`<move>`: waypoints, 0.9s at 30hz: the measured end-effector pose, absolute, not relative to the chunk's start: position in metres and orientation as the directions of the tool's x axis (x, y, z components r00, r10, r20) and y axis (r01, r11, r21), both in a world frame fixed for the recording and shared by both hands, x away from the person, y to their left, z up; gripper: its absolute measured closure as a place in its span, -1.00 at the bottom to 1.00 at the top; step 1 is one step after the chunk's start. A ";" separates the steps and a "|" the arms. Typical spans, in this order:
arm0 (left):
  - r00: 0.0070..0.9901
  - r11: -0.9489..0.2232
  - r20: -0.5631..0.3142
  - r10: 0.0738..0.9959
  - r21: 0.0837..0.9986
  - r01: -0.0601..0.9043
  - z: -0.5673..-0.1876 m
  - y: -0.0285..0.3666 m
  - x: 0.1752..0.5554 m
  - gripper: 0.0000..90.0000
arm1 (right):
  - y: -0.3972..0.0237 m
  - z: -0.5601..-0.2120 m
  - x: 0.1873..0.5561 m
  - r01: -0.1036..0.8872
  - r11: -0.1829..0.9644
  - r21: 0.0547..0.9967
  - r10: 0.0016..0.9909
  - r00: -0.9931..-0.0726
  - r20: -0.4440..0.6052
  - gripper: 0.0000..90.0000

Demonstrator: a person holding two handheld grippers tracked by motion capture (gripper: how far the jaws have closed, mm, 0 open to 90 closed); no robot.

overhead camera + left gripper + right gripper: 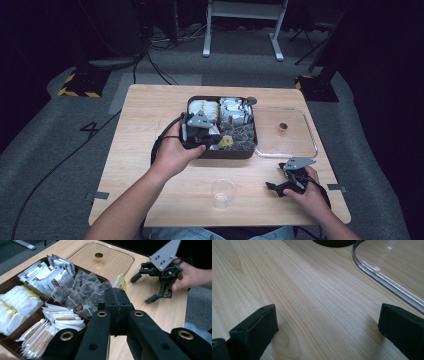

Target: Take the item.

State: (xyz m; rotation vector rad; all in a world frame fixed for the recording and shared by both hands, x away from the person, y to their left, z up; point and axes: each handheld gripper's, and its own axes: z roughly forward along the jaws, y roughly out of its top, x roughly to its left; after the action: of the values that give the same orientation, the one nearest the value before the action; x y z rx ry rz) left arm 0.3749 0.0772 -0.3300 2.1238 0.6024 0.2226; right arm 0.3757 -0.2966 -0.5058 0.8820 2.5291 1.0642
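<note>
The left gripper, jaws clamped on a yellow-tagged tea bag, hung at eleven o'clock from the clear cup, while the right gripper rested gaping, holding nothing.

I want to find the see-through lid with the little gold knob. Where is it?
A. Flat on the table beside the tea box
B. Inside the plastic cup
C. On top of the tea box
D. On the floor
A: the clear lid lies flat on the table, right beside the open tea box.
</note>
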 end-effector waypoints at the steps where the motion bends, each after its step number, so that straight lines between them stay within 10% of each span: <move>1: 0.868 -0.484 -0.064 0.493 0.808 0.335 -0.331 0.077 0.372 1.00 | -0.297 -0.506 0.376 0.433 0.548 0.716 0.623 -0.782 -0.003 -0.95; 27: 0.892 -0.512 -0.035 0.451 0.809 0.290 -0.380 0.058 0.322 1.00 | -0.297 -0.506 0.376 0.433 0.548 0.716 0.623 -0.783 -0.003 -0.95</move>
State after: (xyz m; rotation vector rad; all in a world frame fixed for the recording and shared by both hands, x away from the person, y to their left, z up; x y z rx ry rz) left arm 0.3222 0.0579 -0.3801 2.1426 0.5308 0.2238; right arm 0.3758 -0.2966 -0.5057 0.8818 2.5295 1.0643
